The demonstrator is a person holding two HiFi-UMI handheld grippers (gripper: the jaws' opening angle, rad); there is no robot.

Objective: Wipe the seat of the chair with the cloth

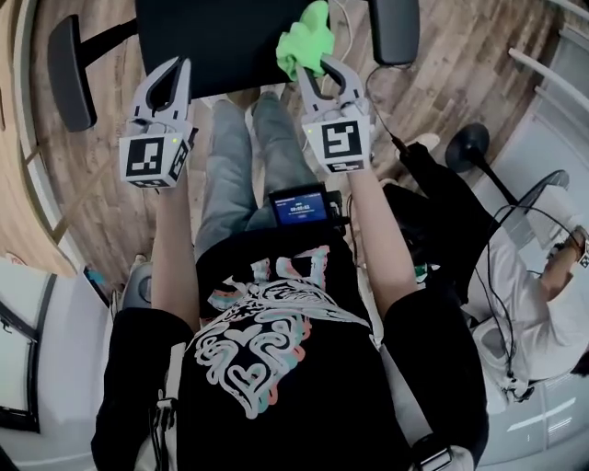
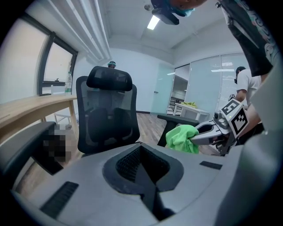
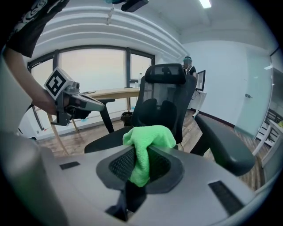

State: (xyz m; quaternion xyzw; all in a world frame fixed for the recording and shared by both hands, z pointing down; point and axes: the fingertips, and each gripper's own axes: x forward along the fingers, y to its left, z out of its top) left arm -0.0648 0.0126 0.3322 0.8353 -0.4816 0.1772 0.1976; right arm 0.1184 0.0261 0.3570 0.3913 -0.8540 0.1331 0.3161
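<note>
The black office chair's seat (image 1: 221,37) lies at the top of the head view, just ahead of both grippers. My right gripper (image 1: 317,66) is shut on a bright green cloth (image 1: 306,37), which bunches above the seat's near edge. In the right gripper view the cloth (image 3: 148,137) hangs from between the jaws of the gripper (image 3: 141,152), with the seat (image 3: 106,142) and mesh backrest (image 3: 166,99) beyond. My left gripper (image 1: 175,69) hovers beside it to the left, shut and holding nothing. In the left gripper view the left gripper (image 2: 140,148) has the cloth (image 2: 182,139) to its right.
The chair's armrests (image 1: 69,69) (image 1: 396,28) flank the seat. A wooden desk (image 2: 31,108) stands left of the chair by the window. A seated person (image 1: 543,304) and a fan's round base (image 1: 469,147) are to the right, on the wooden floor (image 1: 92,184).
</note>
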